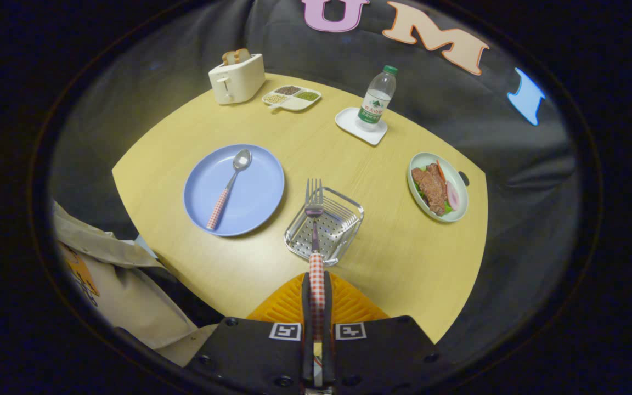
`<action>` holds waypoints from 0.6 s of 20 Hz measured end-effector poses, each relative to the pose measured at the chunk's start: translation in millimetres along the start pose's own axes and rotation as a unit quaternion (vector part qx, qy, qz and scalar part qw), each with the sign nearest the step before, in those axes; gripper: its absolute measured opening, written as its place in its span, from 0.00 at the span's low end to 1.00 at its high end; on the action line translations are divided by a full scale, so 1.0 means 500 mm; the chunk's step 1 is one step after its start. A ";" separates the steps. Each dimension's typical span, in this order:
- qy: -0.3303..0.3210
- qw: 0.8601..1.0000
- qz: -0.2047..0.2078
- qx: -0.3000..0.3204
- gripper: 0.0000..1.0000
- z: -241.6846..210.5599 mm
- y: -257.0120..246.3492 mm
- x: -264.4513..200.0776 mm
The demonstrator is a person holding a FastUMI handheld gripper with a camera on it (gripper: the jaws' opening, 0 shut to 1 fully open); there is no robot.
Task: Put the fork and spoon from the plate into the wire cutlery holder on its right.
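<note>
The gripper point(316, 307) has its fingers pressed together on the red-checked handle of the steel fork point(314, 219). The fork's long axis runs straight ahead, tines over the square wire cutlery holder point(349, 211) at the frame's centre. The checked-handle spoon point(229, 187) lies on the round blue plate point(255, 203), left of the holder on the counter point(404, 263).

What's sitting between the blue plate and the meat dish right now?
In the gripper view, the wire holder sits between the plate and the meat dish; the fork, clamped in the gripper, hangs over it.
</note>
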State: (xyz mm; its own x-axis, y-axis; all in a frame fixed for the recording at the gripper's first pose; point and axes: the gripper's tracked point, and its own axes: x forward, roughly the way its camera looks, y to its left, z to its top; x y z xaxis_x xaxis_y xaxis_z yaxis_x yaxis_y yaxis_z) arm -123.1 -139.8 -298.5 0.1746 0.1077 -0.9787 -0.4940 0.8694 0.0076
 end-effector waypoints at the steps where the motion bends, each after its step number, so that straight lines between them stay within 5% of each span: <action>1: 0.008 1.000 0.003 -0.004 0.09 -0.007 -0.009 0.003; 12: 0.125 0.991 0.042 -0.038 0.09 -0.024 -0.042 0.037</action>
State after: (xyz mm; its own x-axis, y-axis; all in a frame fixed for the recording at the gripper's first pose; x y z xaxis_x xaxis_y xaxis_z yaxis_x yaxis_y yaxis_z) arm -119.6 -161.7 -319.2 -0.0818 0.0480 -0.9955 -0.5617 0.8229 0.0858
